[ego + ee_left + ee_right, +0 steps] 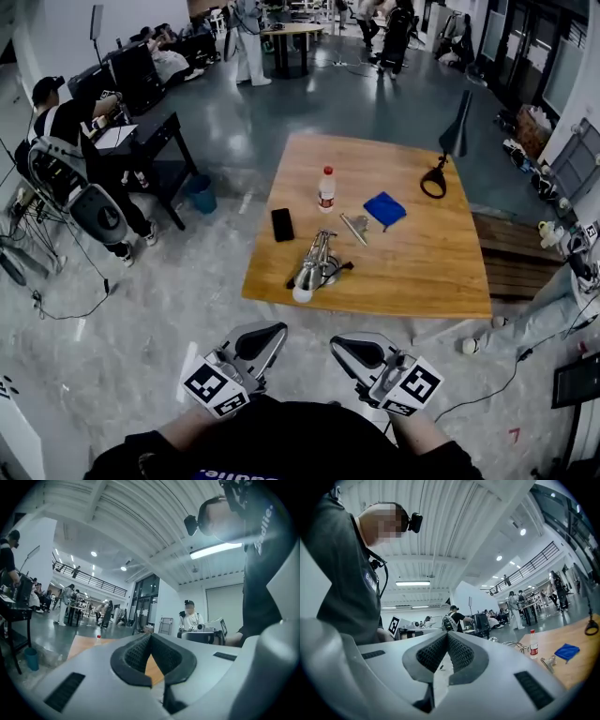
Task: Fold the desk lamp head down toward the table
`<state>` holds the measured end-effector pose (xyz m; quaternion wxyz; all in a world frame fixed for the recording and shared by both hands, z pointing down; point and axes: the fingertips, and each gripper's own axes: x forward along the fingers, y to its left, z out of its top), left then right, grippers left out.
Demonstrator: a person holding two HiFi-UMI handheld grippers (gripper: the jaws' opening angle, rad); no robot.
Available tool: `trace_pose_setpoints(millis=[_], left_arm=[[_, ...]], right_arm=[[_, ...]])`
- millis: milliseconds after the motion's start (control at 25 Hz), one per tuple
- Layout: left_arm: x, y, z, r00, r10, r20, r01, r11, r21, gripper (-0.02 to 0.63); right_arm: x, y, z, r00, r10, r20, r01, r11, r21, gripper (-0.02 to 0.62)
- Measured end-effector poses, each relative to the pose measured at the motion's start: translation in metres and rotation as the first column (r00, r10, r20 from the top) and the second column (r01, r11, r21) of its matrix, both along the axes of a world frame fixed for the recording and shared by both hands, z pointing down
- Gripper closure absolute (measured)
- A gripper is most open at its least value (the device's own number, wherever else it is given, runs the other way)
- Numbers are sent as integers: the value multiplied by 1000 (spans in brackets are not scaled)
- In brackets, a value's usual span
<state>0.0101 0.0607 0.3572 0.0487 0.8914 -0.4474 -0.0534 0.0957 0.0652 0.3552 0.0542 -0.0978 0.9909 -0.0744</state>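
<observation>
One wooden surface (422,272) carries six things: one black desk lamp (457,127), one silvery metal fixture (317,265), one red-capped plastic bottle (326,188), one black phone (282,225), one blue cloth (385,208) and one small metal piece (353,229). One blue bin (202,195) is on the floor. There are two hand-held grippers: the left hand-held gripper (278,329) and the right hand-held gripper (337,345).

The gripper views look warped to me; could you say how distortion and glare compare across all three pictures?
Head view: mildly bowed edges, even light, soft sheen on the grey floor. Left gripper view: strong fisheye inside a black circle, the ceiling strip light blooming. Right gripper view: same fisheye, ceiling ribs curved, little glare.
</observation>
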Motion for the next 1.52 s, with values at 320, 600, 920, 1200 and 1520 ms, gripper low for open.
trace_pose_setpoints(millis=[320,600,920,1200,1520], left_arm=[[-24,-30,6,995,-101,25,100,995,9,597],[-74,-102,36,997,-31,64,31,999,7,597],[-95,-188,57,979,192,67,-192,981,-6,597],[-72,-227,90,946,316,70,-313,948,-52,597],[-47,-269,149,913,341,224,-321,939,-121,595]], right_arm=[[8,-37,12,1000,-8,-19,7,1000,-25,591],[-20,-103,17,990,124,-61,-128,990,-59,591],[-62,-169,14,950,280,-140,-291,954,-68,591],[-64,-205,32,939,318,-127,-341,904,-257,589],[-57,-231,58,973,210,-91,-228,851,-473,480]])
